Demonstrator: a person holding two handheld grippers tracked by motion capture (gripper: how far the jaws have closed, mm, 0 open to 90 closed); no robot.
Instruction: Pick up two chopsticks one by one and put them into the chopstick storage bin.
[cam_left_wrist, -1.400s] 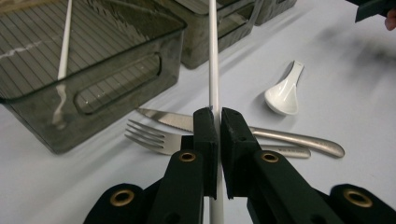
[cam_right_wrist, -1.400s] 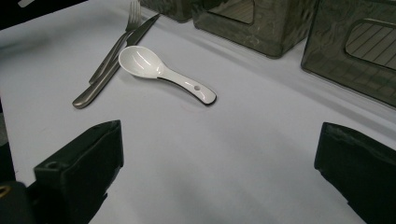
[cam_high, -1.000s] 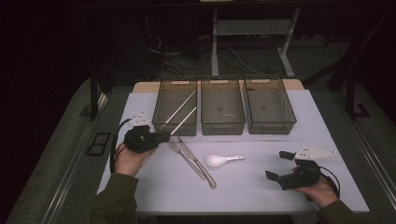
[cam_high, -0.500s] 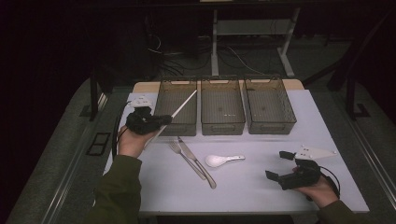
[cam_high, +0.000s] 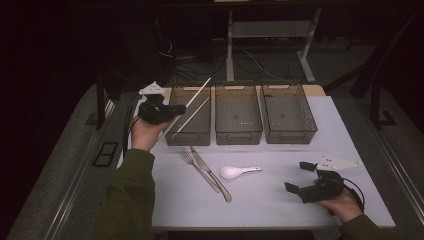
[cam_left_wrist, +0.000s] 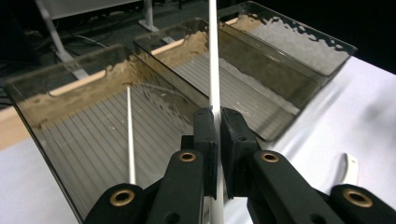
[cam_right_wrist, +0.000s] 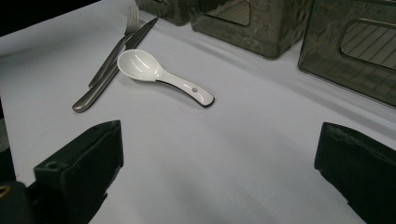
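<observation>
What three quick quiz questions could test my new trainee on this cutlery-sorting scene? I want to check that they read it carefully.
1. True or false: the left gripper is shut on a white chopstick.
2. Which lies nearest the white spoon on the table? A fork and knife; B a cup; C a plate.
3. Fill in: a second chopstick already lies in the ___ bin as the high view shows them.

Key: 1 true; 2 A; 3 left.
</observation>
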